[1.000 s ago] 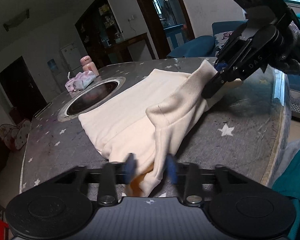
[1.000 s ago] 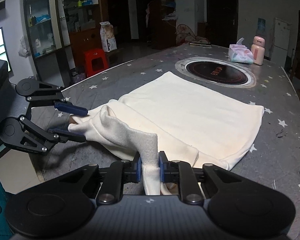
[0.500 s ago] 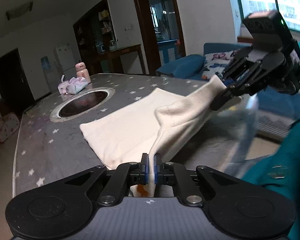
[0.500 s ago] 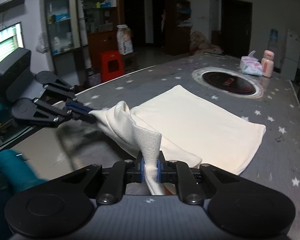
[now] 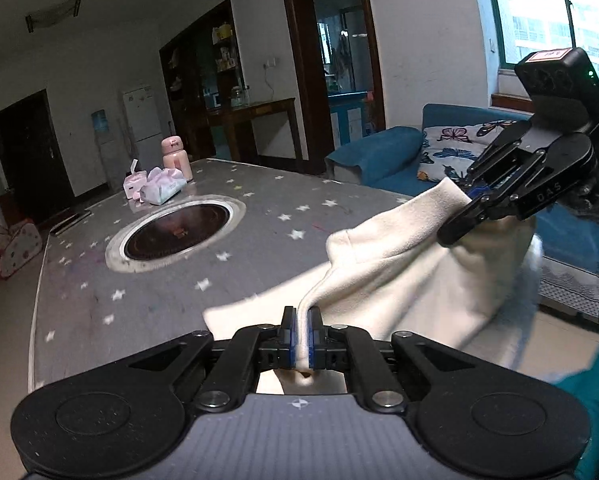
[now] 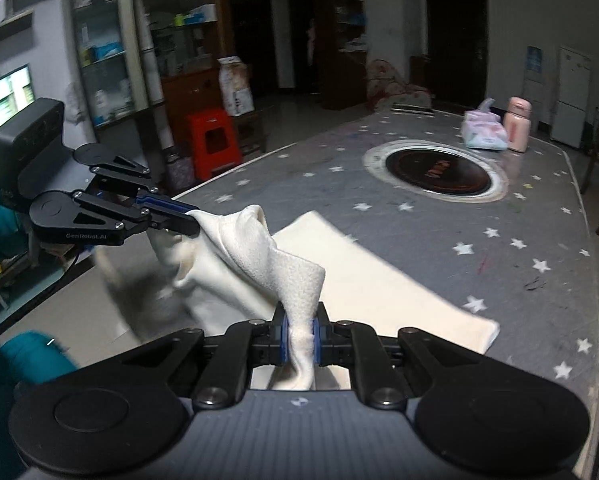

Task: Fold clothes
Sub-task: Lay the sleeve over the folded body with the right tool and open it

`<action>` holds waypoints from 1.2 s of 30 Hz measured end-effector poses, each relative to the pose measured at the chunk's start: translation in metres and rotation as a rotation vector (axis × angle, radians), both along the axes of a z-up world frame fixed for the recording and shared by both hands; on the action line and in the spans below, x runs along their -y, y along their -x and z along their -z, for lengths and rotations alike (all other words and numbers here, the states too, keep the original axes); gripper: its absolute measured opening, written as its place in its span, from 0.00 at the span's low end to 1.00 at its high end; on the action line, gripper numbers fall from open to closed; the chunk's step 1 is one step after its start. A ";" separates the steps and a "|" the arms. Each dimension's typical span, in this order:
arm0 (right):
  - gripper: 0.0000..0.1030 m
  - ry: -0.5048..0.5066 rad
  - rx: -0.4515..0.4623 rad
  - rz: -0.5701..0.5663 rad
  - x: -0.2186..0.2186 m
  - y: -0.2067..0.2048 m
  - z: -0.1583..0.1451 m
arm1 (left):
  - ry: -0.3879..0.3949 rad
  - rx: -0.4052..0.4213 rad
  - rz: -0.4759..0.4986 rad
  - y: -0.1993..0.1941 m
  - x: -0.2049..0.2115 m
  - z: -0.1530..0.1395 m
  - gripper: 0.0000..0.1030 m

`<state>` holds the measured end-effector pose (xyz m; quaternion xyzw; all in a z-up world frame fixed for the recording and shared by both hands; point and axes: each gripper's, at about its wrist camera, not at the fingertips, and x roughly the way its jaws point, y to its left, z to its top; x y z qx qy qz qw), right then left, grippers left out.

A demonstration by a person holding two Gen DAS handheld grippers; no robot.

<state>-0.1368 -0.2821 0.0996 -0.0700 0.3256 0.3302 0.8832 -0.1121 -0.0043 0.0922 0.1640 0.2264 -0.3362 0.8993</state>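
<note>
Legible markings: "GenRobot.AI" on the side plate of the left tongs [image 6: 179, 216] as seen from the right wrist view; "DAS" on the linkage of the right tongs [image 5: 465, 216] as seen from the left wrist view. Left tongs [image 5: 303, 338]: blue pads pressed together on a thin fold of the cream garment [image 5: 399, 272], cloth running up between them and out below. Right tongs [image 6: 300, 336]: pads drawn in tight on a thicker bunched edge of the same garment [image 6: 283, 268]. Both pinch points are raised above the grey star-printed counter [image 5: 259, 216]; the cloth spans between them in a sagging band, and its lower part trails onto the near edge of the counter, partly hanging past that edge. A gloved hand [image 5: 595, 196] grips the right tool from behind. Further along the counter: a round inset hotplate [image 6: 439, 172], a tissue pack [image 6: 483, 136], a pink bottle [image 6: 519, 124].
</note>
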 end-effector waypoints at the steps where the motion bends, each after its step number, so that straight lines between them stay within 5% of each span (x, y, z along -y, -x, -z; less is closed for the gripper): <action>1: 0.10 0.002 -0.002 0.008 0.002 -0.011 0.001 | -0.003 -0.006 0.000 -0.012 0.003 0.001 0.06; 13: 0.11 0.037 -0.084 0.155 0.009 -0.128 0.060 | -0.056 -0.080 -0.130 -0.129 0.044 0.056 0.06; 21: 0.30 -0.006 -0.065 0.286 0.031 -0.131 0.073 | -0.036 -0.120 -0.209 -0.151 0.046 0.075 0.07; 29: 0.22 -0.013 -0.068 0.335 0.043 -0.114 0.078 | 0.050 -0.088 -0.197 -0.129 0.043 0.048 0.08; 36: 0.17 -0.006 -0.081 0.349 0.049 -0.093 0.081 | 0.063 -0.164 -0.088 -0.117 0.069 0.050 0.09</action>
